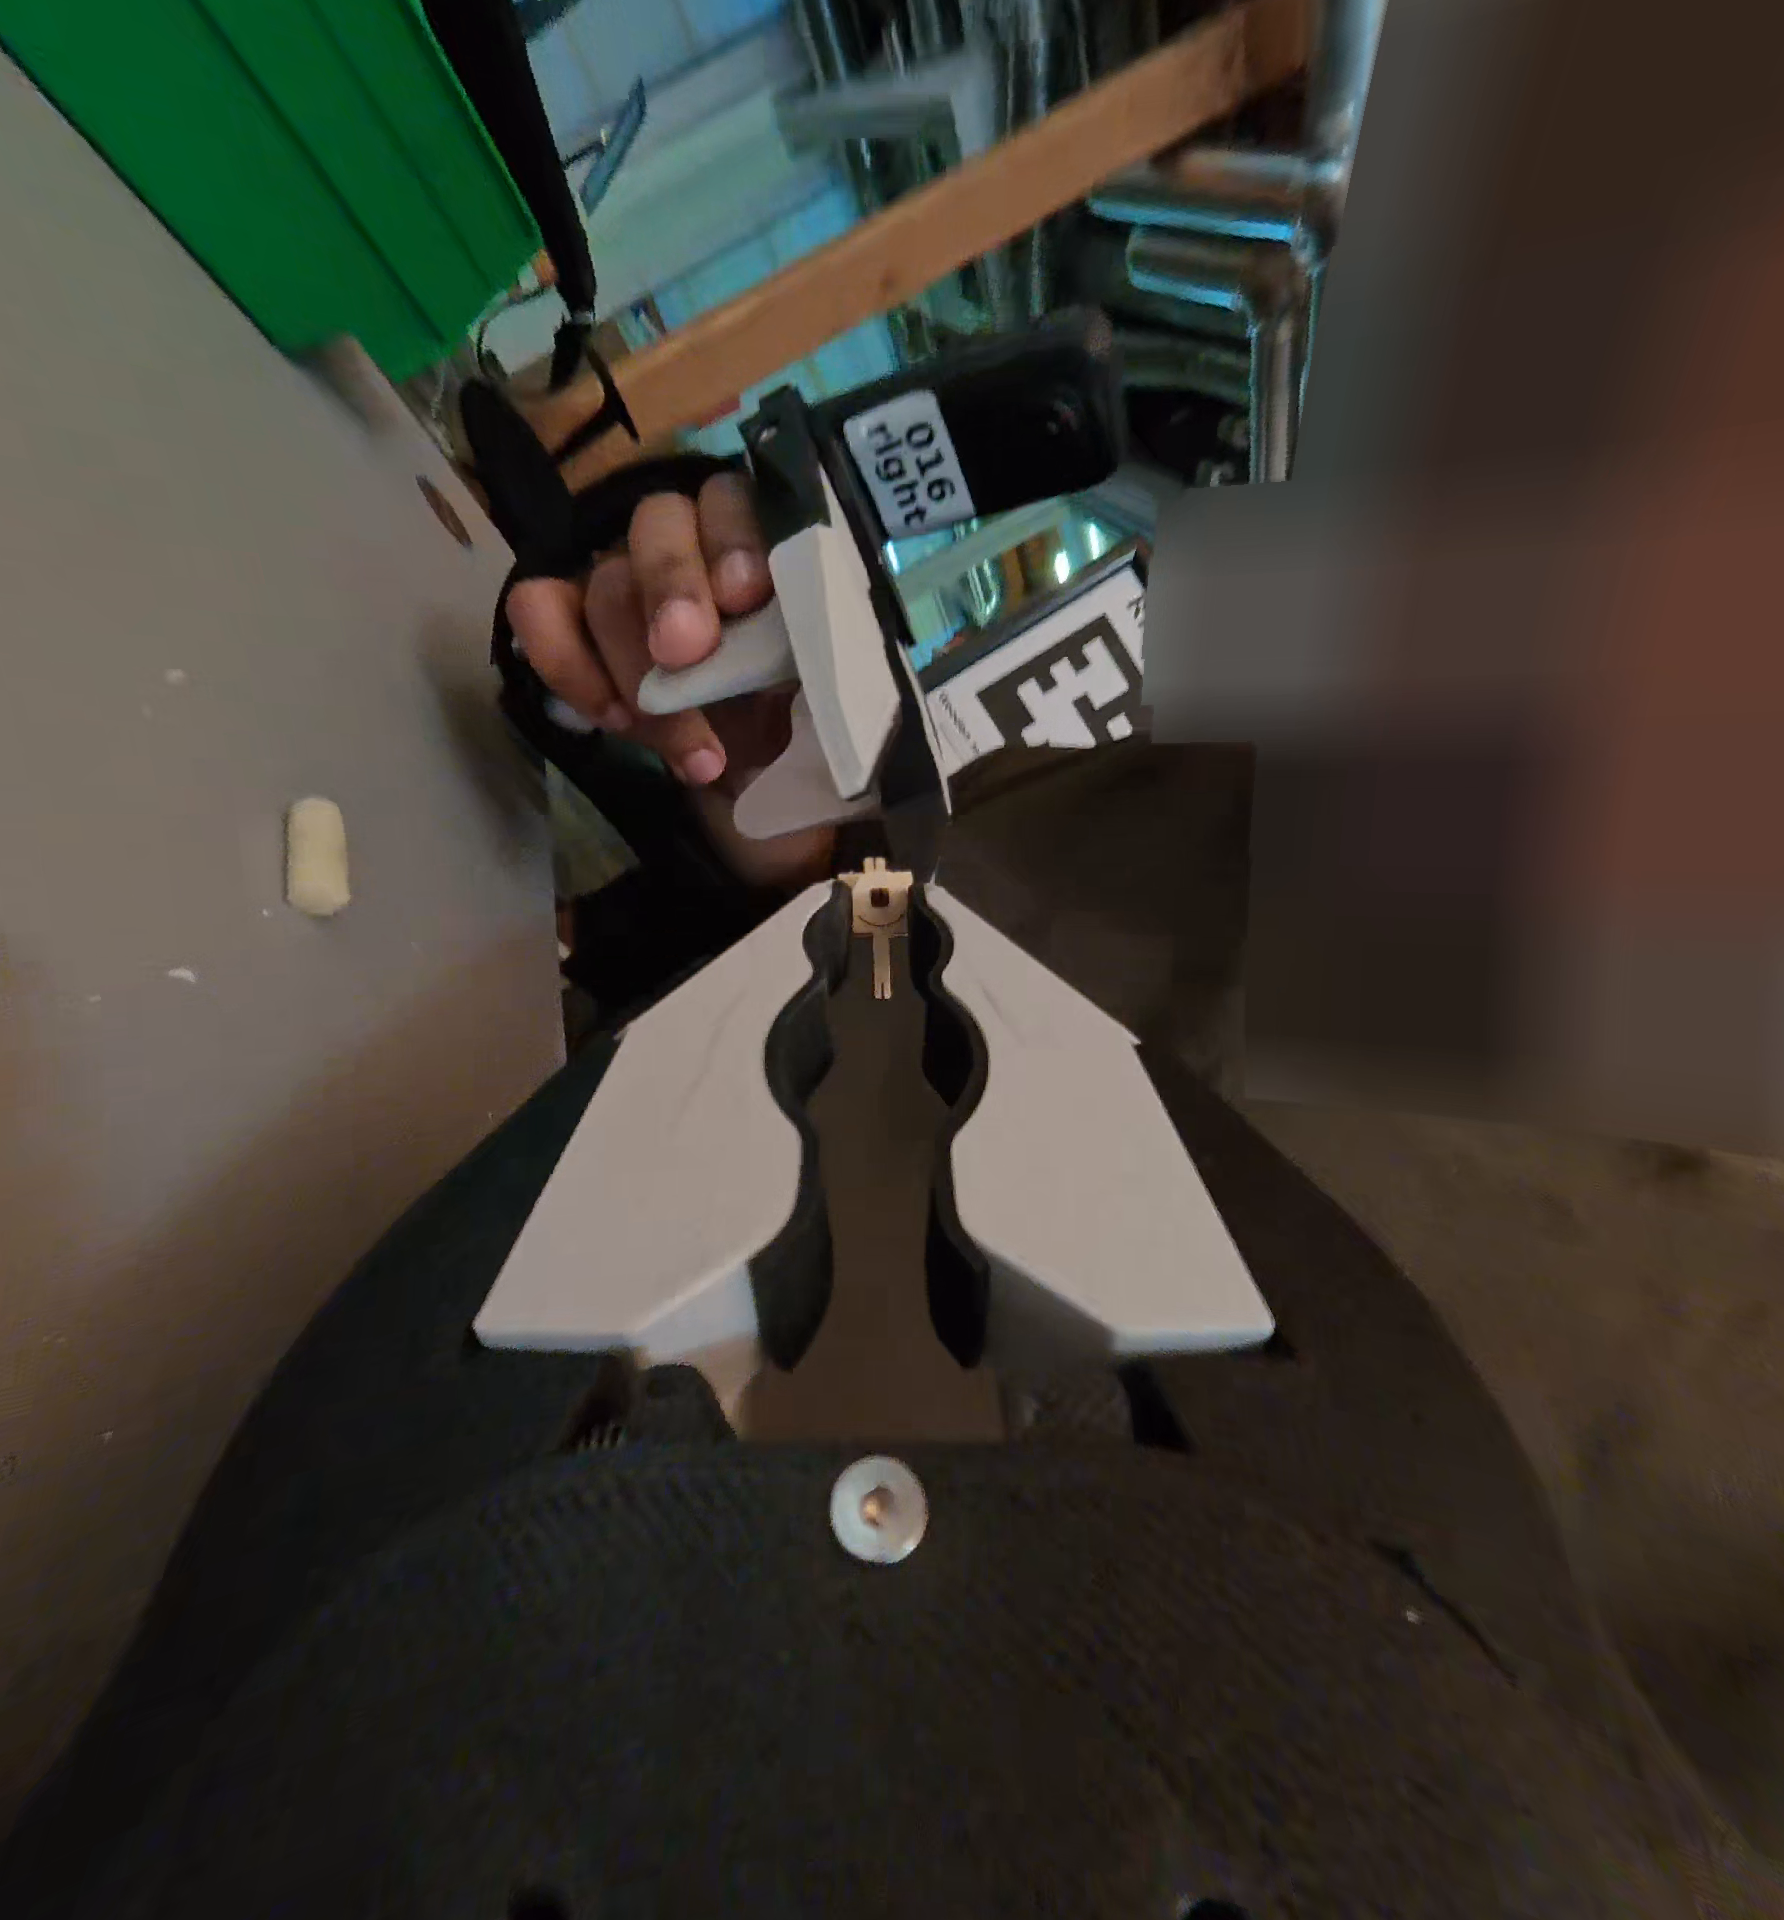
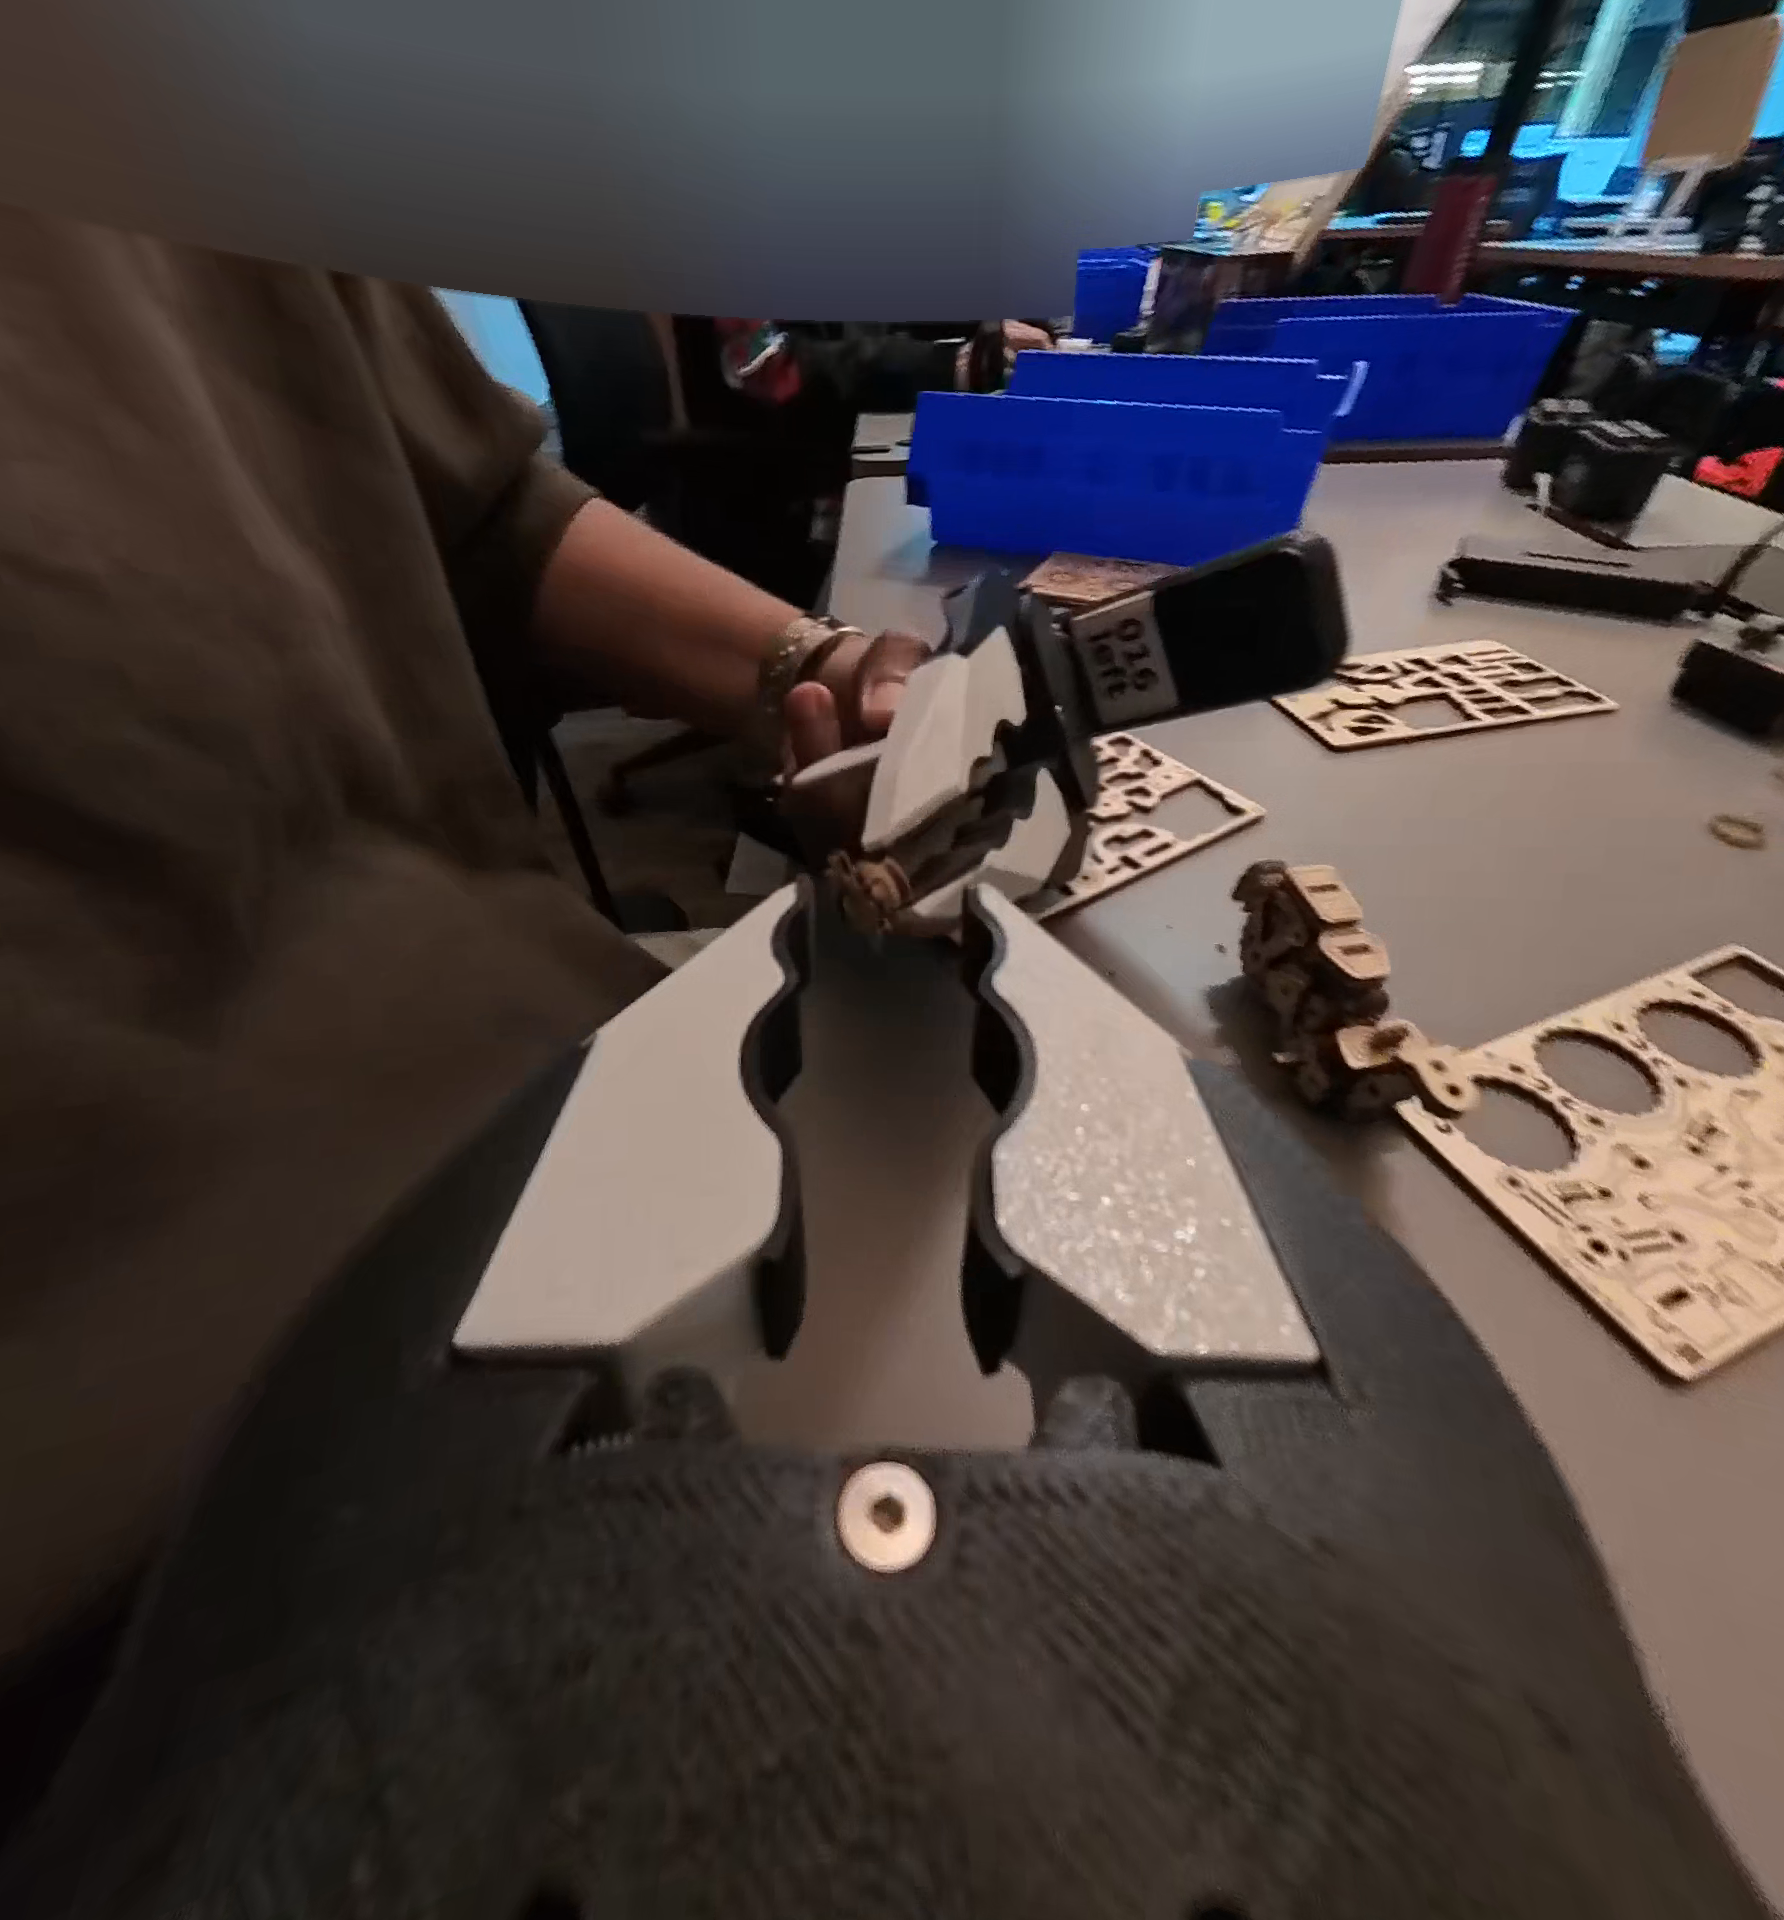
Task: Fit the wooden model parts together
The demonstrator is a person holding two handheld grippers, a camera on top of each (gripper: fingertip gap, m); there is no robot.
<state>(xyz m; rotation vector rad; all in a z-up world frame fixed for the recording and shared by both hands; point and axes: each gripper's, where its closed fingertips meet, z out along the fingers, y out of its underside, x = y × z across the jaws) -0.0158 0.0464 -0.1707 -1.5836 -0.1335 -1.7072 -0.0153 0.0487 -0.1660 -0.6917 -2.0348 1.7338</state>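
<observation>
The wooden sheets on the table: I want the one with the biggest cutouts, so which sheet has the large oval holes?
The sheet nearest the right gripper, at the right edge, touching the half-built model. The two sheets farther back show only small cutouts.

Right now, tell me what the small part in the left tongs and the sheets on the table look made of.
Small part: thin pale wood, seemingly laser-cut, matte, with dark-edged cutouts. Sheets: the same light plywood look, browned edges around punched-out holes.
</observation>
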